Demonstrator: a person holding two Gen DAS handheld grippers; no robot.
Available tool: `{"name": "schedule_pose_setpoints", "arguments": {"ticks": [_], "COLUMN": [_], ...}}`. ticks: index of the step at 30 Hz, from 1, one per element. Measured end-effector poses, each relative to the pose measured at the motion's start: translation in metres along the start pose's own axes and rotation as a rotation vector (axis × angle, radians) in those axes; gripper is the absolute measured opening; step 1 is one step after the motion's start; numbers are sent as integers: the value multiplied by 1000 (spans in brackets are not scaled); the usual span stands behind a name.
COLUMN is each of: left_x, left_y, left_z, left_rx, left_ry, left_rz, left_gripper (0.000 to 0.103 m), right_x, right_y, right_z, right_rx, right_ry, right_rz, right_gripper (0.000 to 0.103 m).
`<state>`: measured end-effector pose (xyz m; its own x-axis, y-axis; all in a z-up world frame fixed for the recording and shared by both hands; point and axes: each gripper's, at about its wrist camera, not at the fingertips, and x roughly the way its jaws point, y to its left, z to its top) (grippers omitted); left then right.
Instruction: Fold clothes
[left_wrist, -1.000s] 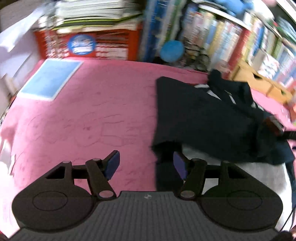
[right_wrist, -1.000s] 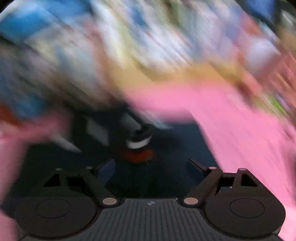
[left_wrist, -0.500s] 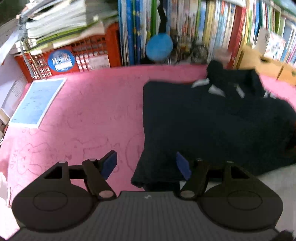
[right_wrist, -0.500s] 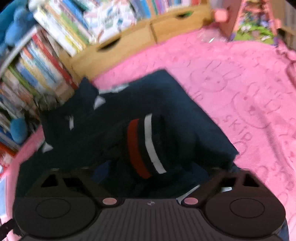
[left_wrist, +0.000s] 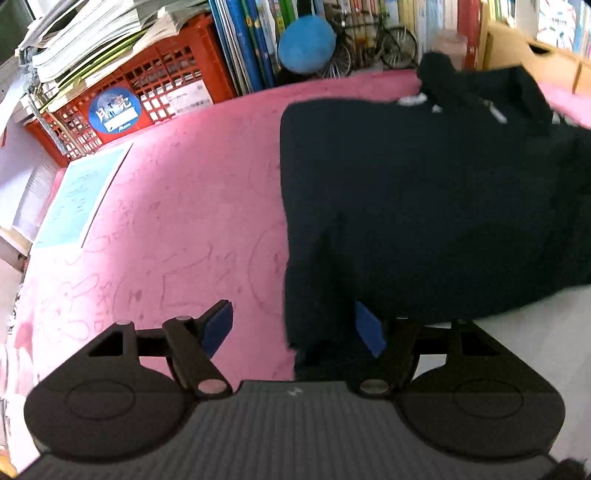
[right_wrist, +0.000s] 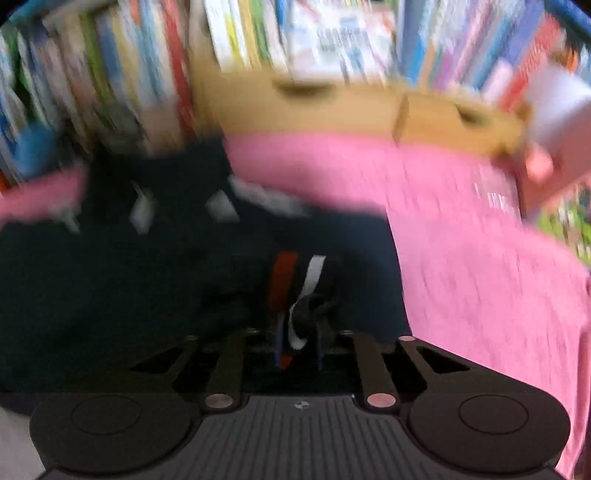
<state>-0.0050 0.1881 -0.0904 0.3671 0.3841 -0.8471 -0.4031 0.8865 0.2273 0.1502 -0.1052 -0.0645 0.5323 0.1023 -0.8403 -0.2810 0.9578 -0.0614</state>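
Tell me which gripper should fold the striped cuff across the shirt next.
Right. The right gripper is closing on the striped cuff of the dark shirt, the cuff already between its pads. The left gripper is opening at the shirt's near corner, gripping nothing.

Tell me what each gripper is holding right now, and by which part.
The right gripper is closing on the dark garment's striped cuff. The left gripper holds nothing, its jaws opening around the garment's corner.

You've got a matt dark knit-cloth garment on a fuzzy pink embossed fleece blanket. Red crate is glossy lattice plastic; drawer box is smooth pale wood; sheet is paper.
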Motion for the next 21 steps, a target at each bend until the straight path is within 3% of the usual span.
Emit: {"name": "schedule_pose_setpoints", "arguments": {"ticks": [2, 3, 4, 6, 8, 9, 10, 11, 15, 19, 21], "left_x": [-6, -11, -17, -30, -43, -45, -41, -38, -8, 10, 17], "left_y": [5, 9, 12, 20, 21, 18, 12, 6, -21, -30, -19], "left_z": [-4, -5, -4, 0, 12, 19, 25, 32, 38, 30, 27], "left_rx": [2, -4, -25, -66, -99, -101, -94, -88, -50, 1, -7], "left_ry": [-9, -19, -46, -105, -192, -221, -226, -232, -169, -173, -156], "left_rz": [27, 38, 41, 38, -12, -36, -56, -76, -85, -25, -5], "left_gripper": [77, 77, 76, 75, 75, 75, 75, 75, 75, 78, 87], "right_x": [-8, -12, -14, -23, -35, -43, -50, -53, -45, -15, 0], "right_y": [-3, -5, -6, -13, -18, -16, -14, -6, 44, 71, 67], "right_z": [-14, -20, -25, -31, -35, -37, -39, -39, -38, -34, -30], "right_rx": [-11, -16, -19, -1, 37, 62, 89, 82, -95, -162, -173], "right_ry": [-31, -47, -55, -87, -134, -167, -200, -214, -220, -161, -132], "right_rz": [-20, -29, -51, -89, -124, -120, -115, -88, 71, 122, 87], "right_gripper": [37, 57, 67, 66, 62, 55, 45, 42, 40, 37, 33]}}
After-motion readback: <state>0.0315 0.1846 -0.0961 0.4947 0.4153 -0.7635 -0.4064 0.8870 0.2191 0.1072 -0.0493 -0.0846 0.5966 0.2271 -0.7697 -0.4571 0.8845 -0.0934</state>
